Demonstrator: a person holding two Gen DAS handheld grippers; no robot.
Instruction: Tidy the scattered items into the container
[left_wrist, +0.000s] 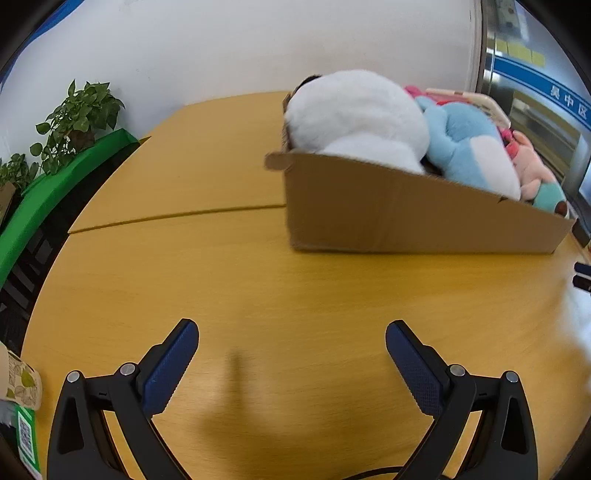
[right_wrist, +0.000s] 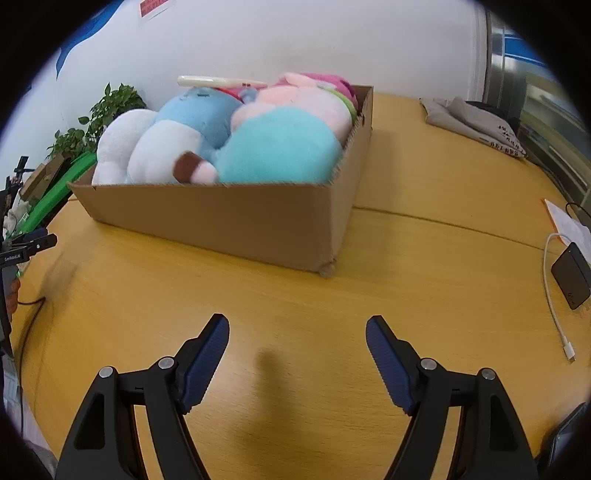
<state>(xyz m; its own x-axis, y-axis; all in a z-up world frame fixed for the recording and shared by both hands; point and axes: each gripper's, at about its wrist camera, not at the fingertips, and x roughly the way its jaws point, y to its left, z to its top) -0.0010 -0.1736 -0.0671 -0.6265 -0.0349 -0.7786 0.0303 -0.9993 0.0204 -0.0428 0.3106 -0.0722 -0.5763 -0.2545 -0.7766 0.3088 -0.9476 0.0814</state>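
Note:
A shallow cardboard box (left_wrist: 406, 210) (right_wrist: 229, 218) stands on the wooden table (left_wrist: 258, 288) (right_wrist: 295, 291), packed with plush toys. Among them are a white plush (left_wrist: 354, 114) (right_wrist: 118, 144), a light-blue plush (left_wrist: 465, 144) (right_wrist: 199, 118), a turquoise plush (right_wrist: 280, 147) and a pink plush (left_wrist: 532, 166) (right_wrist: 314, 96). My left gripper (left_wrist: 291, 332) hovers open over bare table, short of the box's near left corner. My right gripper (right_wrist: 297, 328) is also open and holds nothing, in front of the box's near right corner. The other gripper's tip (right_wrist: 37, 242) shows at the left edge of the right wrist view.
Potted plants (left_wrist: 77, 118) and a green rail (left_wrist: 55, 192) lie past the table's left edge. A grey folded cloth (right_wrist: 472, 122) rests at the far right. A dark power bank (right_wrist: 570, 275) with a white cable (right_wrist: 554, 295) and a paper sheet (right_wrist: 569, 221) sit at the right edge.

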